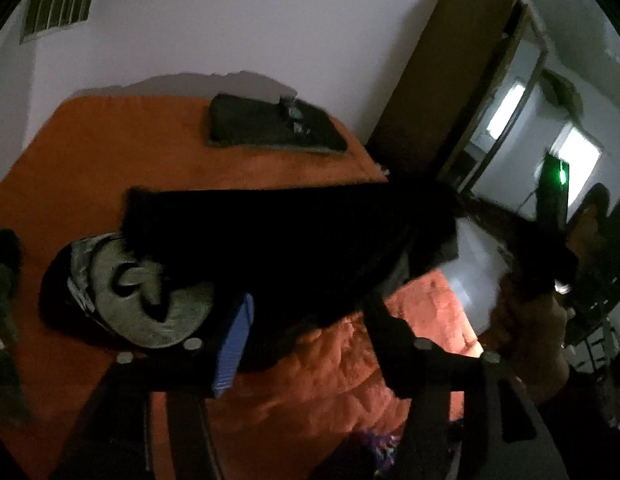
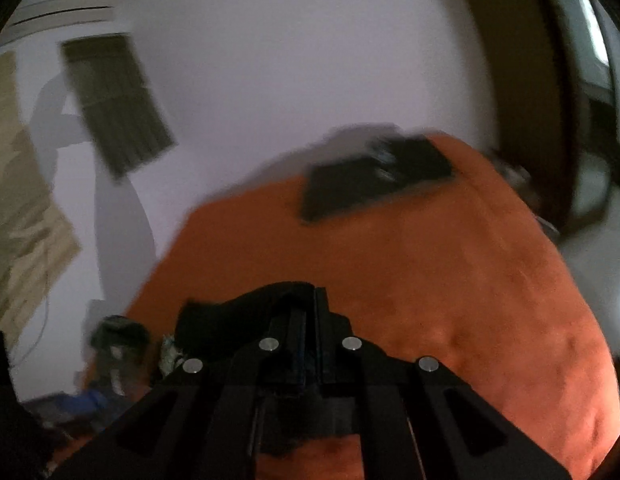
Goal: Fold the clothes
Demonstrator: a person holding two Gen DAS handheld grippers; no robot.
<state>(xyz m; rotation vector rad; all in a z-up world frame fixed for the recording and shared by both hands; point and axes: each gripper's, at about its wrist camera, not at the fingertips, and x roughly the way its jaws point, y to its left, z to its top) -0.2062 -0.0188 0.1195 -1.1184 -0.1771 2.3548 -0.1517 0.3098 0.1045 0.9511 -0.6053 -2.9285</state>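
A black garment (image 1: 294,240) hangs stretched above an orange bedspread (image 1: 110,152), its printed grey emblem (image 1: 150,300) sagging onto the bed at the left of the left wrist view. That view shows the cloth spanning from the left hand-held gripper (image 1: 306,320), whose blue-padded finger (image 1: 234,352) and black finger stand apart with the dark fabric draped across them, out to the right hand-held gripper (image 1: 550,256), seen blurred beyond the bed's edge with a person's hand (image 1: 530,328) beneath it. Whether the left jaws actually pinch the cloth cannot be told, since the fabric hides their tips.

The right wrist view supplies the closer look: the right hand-held gripper (image 2: 310,320) has its jaws drawn nearly together, clamped on a bunched fold of the black garment (image 2: 238,312) above the orange bedspread (image 2: 450,280).

Both views show a folded dark garment (image 1: 270,126) lying flat near the far edge of the bed by the white wall (image 1: 230,20). Only the left view takes in the brown wardrobe (image 1: 442,80) and a bright doorway (image 1: 578,156); only the right view shows a dark wall hanging (image 2: 114,100), blurred.
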